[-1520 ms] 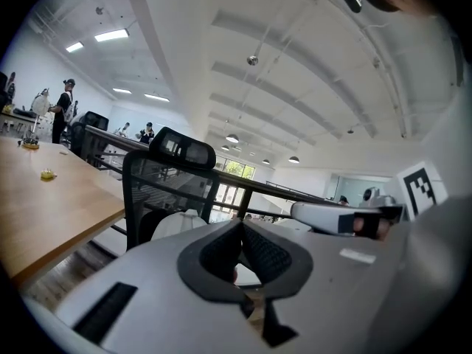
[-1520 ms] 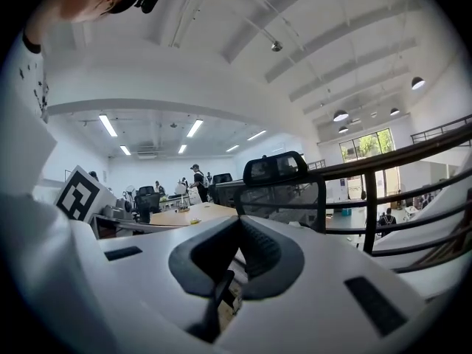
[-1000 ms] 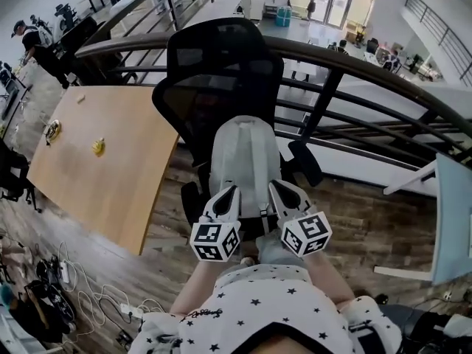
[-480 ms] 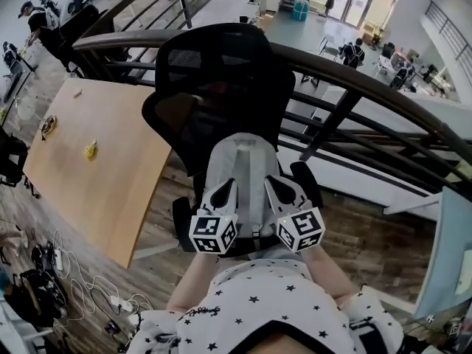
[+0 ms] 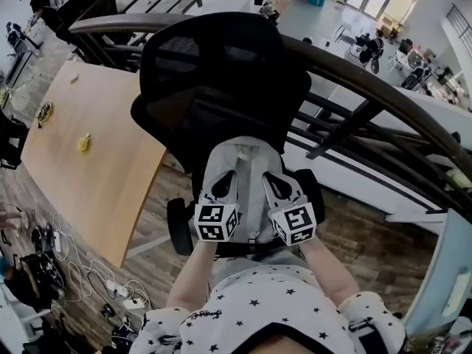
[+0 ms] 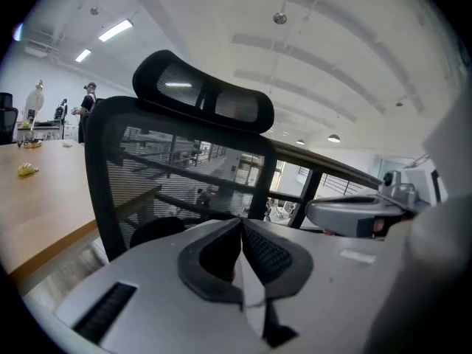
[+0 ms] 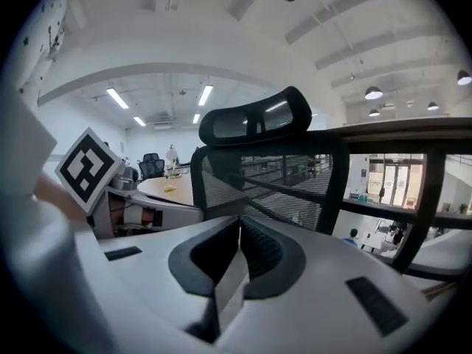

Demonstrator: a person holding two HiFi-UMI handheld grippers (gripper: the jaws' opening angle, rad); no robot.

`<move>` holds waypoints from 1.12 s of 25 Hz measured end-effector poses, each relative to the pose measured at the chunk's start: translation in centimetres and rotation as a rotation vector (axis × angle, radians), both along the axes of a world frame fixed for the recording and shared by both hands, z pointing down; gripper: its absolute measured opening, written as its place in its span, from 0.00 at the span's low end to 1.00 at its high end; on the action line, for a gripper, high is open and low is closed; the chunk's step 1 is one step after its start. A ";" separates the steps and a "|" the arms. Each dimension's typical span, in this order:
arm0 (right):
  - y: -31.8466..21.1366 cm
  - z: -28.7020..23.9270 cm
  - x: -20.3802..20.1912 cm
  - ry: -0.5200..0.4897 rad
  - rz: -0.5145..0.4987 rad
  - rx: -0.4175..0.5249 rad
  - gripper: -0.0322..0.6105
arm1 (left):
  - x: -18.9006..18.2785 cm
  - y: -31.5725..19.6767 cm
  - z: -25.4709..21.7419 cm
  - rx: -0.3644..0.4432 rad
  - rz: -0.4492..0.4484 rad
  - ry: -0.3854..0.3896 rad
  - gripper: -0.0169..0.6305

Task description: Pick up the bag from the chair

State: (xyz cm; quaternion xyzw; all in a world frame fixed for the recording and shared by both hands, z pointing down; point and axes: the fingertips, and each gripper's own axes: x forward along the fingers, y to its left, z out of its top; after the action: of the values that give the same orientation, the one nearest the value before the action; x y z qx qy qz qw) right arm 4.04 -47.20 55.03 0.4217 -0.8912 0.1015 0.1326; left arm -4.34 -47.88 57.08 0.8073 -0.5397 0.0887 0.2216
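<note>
Centre frame: left gripper point(image 5: 230, 177) and right gripper point(image 5: 270, 177) both clamped shut on pale grey fabric bag point(image 5: 247, 157), against black mesh office chair point(image 5: 221, 72).

Head view steeply overhead, gripper views tilted upward, sharing chair point(image 5: 221, 80)

bright, even light; sharp focus (fisheye-bent, dark corners).
</note>
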 end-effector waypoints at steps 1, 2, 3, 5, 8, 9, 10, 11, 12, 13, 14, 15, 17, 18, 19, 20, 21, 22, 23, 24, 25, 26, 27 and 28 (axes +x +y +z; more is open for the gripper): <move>-0.6 0.8 -0.1 0.018 -0.008 -0.001 0.05 | 0.0 -0.5 0.8 -0.014 -0.002 -0.011 0.05; -1.2 1.7 -0.2 0.036 -0.016 -0.005 0.05 | 0.0 -1.0 1.6 -0.027 -0.004 -0.021 0.05; -1.7 2.5 -0.3 0.052 -0.022 -0.012 0.05 | -0.1 -1.4 2.3 -0.039 -0.005 -0.031 0.05; -2.6 4.1 -0.7 0.087 -0.031 -0.025 0.13 | -0.1 -2.1 3.5 -0.052 0.000 -0.051 0.05; -3.7 6.4 -1.3 0.148 -0.050 -0.033 0.17 | -0.1 -3.1 5.2 -0.065 0.019 -0.091 0.05; -4.0 7.2 -1.4 0.168 -0.057 -0.034 0.19 | 0.0 -3.5 5.9 -0.070 0.026 -0.102 0.08; -4.3 7.9 -1.5 0.188 -0.063 -0.034 0.20 | 0.0 -3.9 6.5 -0.075 0.033 -0.113 0.14; -4.6 8.6 -1.6 0.204 -0.069 -0.034 0.21 | 0.1 -4.2 7.1 -0.079 0.039 -0.126 0.20; -5.0 9.2 -1.6 0.219 -0.072 -0.032 0.21 | 0.2 -4.5 7.6 -0.080 0.045 -0.141 0.23; -5.3 9.7 -1.6 0.235 -0.073 -0.030 0.21 | 0.2 -4.9 8.1 -0.080 0.052 -0.156 0.26; -5.7 10.0 -1.5 0.252 -0.073 -0.027 0.22 | 0.3 -5.2 8.4 -0.080 0.059 -0.169 0.27; -6.1 10.3 -1.5 0.271 -0.072 -0.024 0.22 | 0.4 -5.6 8.7 -0.080 0.064 -0.179 0.28; -6.8 10.9 -1.5 0.290 -0.071 -0.022 0.22 | 0.5 -6.3 9.2 -0.077 0.074 -0.191 0.29; -7.1 11.3 -1.6 0.290 -0.072 -0.024 0.22 | 0.5 -6.7 9.4 -0.074 0.080 -0.197 0.29; -7.4 11.7 -1.7 0.289 -0.074 -0.027 0.22 | 0.6 -7.0 9.5 -0.070 0.088 -0.204 0.30; -7.7 12.0 -1.9 0.289 -0.074 -0.029 0.22 | 0.8 -7.4 9.7 -0.065 0.096 -0.210 0.30; -8.1 12.1 -1.9 0.288 -0.073 -0.030 0.22 | 0.9 -7.9 9.9 -0.058 0.105 -0.216 0.30; -8.5 12.2 -2.0 0.284 -0.071 -0.029 0.22 | 1.2 -8.3 10.0 -0.050 0.112 -0.219 0.30; -9.0 12.2 -2.0 0.274 -0.067 -0.029 0.22 | 1.4 -8.8 10.0 -0.041 0.118 -0.222 0.30; -9.5 12.2 -2.0 0.259 -0.062 -0.030 0.22 | 1.7 -9.3 9.8 -0.031 0.122 -0.224 0.30; -10.0 12.1 -2.0 0.238 -0.056 -0.033 0.22 | 1.8 -9.8 9.7 -0.021 0.125 -0.225 0.30; -10.4 12.0 -2.1 0.214 -0.051 -0.036 0.22 | 2.0 -10.3 9.5 -0.013 0.127 -0.223 0.30; -10.9 11.9 -2.2 0.191 -0.046 -0.039 0.22 | 2.0 -10.7 9.4 -0.007 0.129 -0.221 0.30; -11.3 11.7 -2.4 0.174 -0.041 -0.043 0.22 | 2.1 -11.1 9.2 -0.002 0.129 -0.216 0.30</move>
State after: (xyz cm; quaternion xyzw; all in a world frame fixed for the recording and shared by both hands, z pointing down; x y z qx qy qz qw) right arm 1.65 -58.46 66.77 0.4076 -0.8824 0.0805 0.2207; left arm -2.28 -59.00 66.27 0.8259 -0.5073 0.1899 0.1566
